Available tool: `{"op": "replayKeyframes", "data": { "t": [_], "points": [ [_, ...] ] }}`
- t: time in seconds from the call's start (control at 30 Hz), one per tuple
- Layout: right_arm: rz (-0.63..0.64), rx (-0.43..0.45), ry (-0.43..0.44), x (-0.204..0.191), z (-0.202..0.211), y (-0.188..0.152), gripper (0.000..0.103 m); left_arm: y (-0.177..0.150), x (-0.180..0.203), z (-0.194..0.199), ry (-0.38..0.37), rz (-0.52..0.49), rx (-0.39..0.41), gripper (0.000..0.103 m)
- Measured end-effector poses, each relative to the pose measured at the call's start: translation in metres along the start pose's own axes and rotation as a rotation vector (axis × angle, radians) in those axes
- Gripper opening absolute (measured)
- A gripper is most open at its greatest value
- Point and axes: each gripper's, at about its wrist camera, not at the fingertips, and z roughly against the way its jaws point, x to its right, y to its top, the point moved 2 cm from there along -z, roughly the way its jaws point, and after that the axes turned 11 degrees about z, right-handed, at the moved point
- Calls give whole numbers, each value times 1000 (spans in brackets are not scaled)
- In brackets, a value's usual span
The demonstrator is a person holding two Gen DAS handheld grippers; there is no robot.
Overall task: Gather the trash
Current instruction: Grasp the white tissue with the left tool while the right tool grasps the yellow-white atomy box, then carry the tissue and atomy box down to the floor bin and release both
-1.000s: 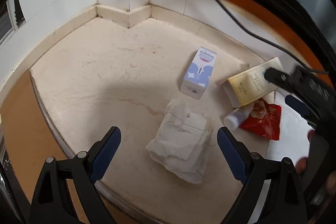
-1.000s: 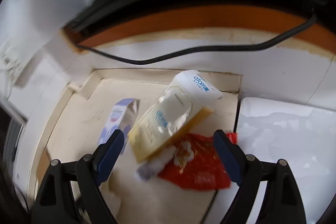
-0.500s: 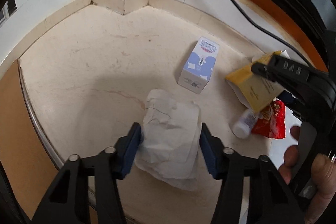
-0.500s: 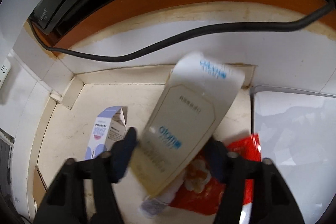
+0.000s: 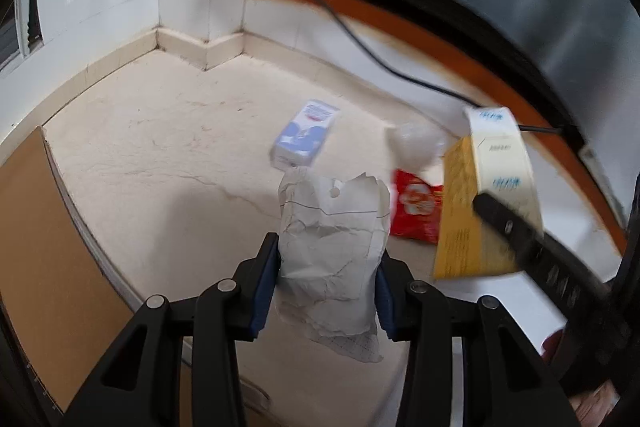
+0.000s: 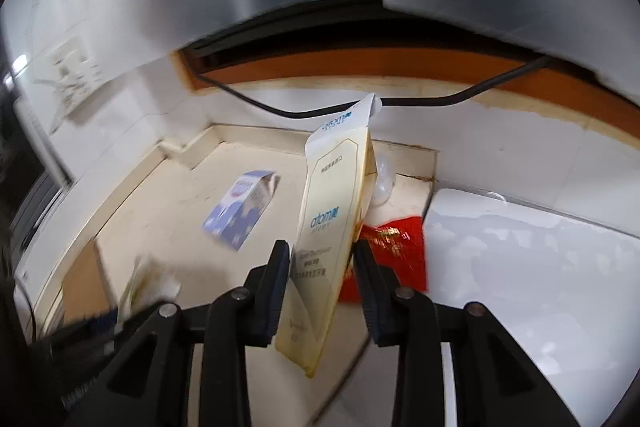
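Your left gripper (image 5: 326,291) pinches light, soft crumpled paper (image 5: 332,251) at its middle; your right gripper (image 6: 322,291), jaws just closing, clamps a stiff, light carton (image 6: 332,227) at its lower half.

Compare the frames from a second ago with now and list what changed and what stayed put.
Both grippers' jaws have just been closing. The left gripper took hold of the crumpled paper and lifted it; the right gripper clamped the cream-and-yellow box and raised it off the pile. The blue carton and red wrapper stayed on the counter.
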Motion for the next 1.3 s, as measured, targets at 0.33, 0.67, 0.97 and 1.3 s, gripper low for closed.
{"op": "replayKeyframes", "data": {
  "t": [0.33,0.67,0.97,1.3],
  "points": [
    [104,18,122,12,83,-46,30,-64,48,74,-13,-43,30,41],
    [208,26,250,29,144,-87,28,-139,68,127,36,-9,70,41],
    [332,-31,395,23,172,-125,27,-201,64,136,76,6,30,41],
    [496,-133,480,-9,160,-181,27,-257,19,126,154,31,-63,41]
  ]
}}
